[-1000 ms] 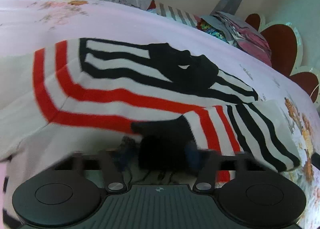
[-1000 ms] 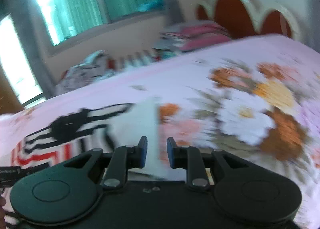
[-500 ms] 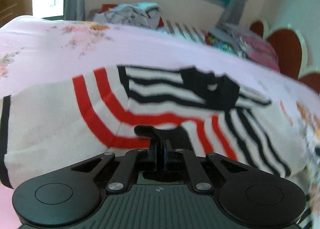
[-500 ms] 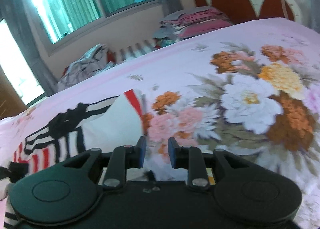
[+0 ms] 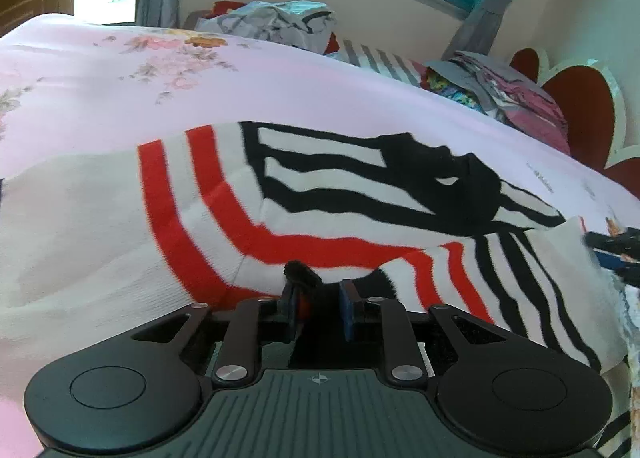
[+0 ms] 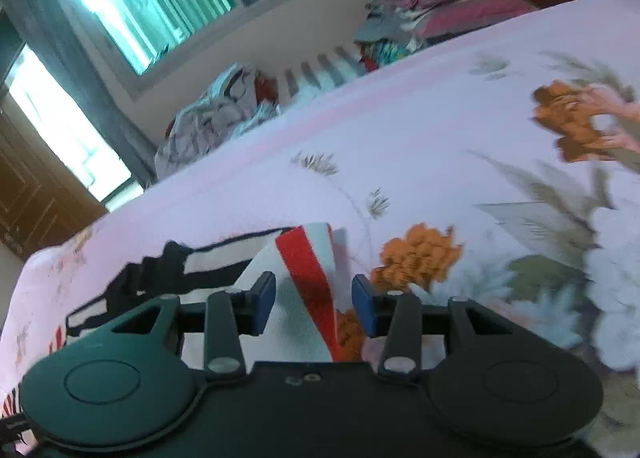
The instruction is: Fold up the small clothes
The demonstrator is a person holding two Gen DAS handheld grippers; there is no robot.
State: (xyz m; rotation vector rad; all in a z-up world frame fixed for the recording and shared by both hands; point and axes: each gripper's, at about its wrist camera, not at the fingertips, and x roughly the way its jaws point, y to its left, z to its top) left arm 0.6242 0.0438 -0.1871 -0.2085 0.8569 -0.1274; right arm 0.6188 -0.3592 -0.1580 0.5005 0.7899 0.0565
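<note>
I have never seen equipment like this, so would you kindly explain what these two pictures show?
A person holds a two-finger tool in each hand; a camera on each looks forward along its fingers. The left tool's view shows the left gripper, open, with a black bit of the striped garment between its fingers. The right tool's view shows the right gripper, open around a red-striped corner of that same garment. The garment lies on a pink floral bedsheet, with other clothes piled behind.

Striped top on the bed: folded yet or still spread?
Partly folded. The striped top lies mostly flat on the pink bedspread, but its near-right part is turned over, stripes running crosswise. A corner sits between the open right gripper.
</note>
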